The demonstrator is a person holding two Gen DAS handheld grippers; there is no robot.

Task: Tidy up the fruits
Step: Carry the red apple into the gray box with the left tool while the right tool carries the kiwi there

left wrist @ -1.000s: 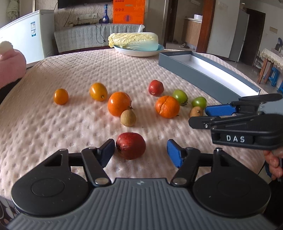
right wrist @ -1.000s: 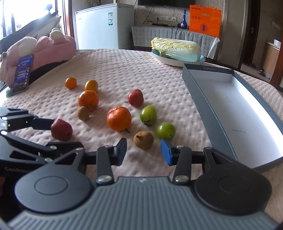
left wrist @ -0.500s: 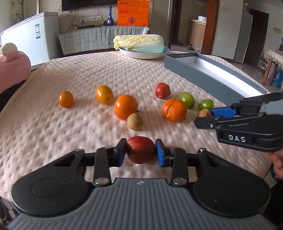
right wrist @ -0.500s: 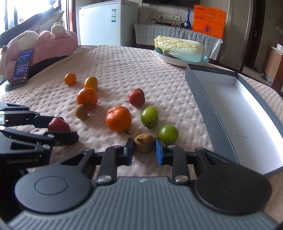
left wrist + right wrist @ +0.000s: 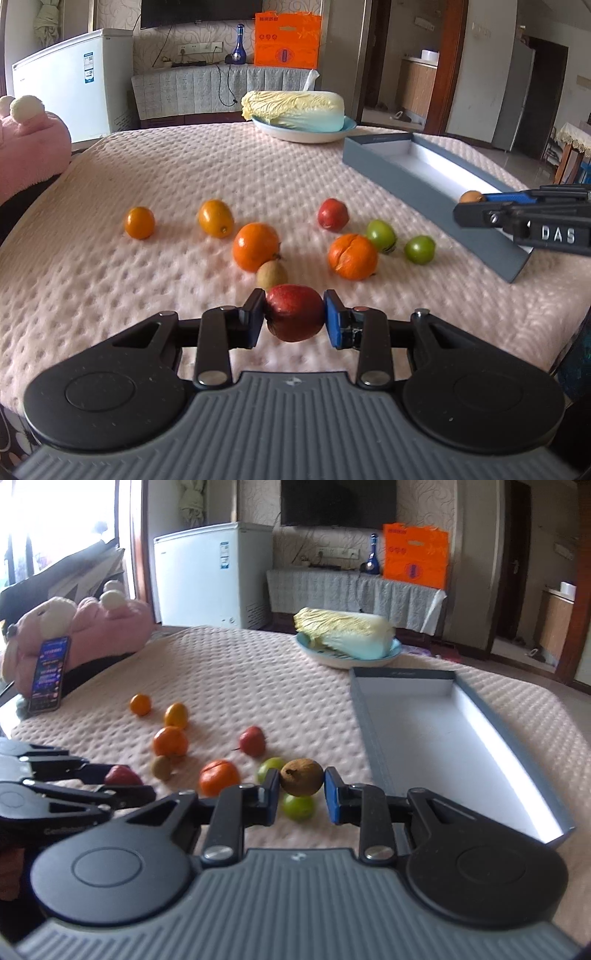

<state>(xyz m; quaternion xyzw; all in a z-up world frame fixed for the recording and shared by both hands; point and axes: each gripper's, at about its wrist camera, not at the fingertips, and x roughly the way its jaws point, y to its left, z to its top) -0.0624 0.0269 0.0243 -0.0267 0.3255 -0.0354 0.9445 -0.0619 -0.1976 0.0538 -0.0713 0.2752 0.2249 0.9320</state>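
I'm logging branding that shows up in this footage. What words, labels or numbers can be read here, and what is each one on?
"DAS": white letters on the side of the right gripper.
"Gen...": partly hidden white lettering on the side of the left gripper.
Orange bag: print too blurred to read.
White freezer: stickers too small to read.
Phone: screen text too blurred.
Grey box: rim mark illegible.

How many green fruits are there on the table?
2. One green fruit lies just right of the split orange; the other green fruit sits further right, near the grey box. None seems hidden.
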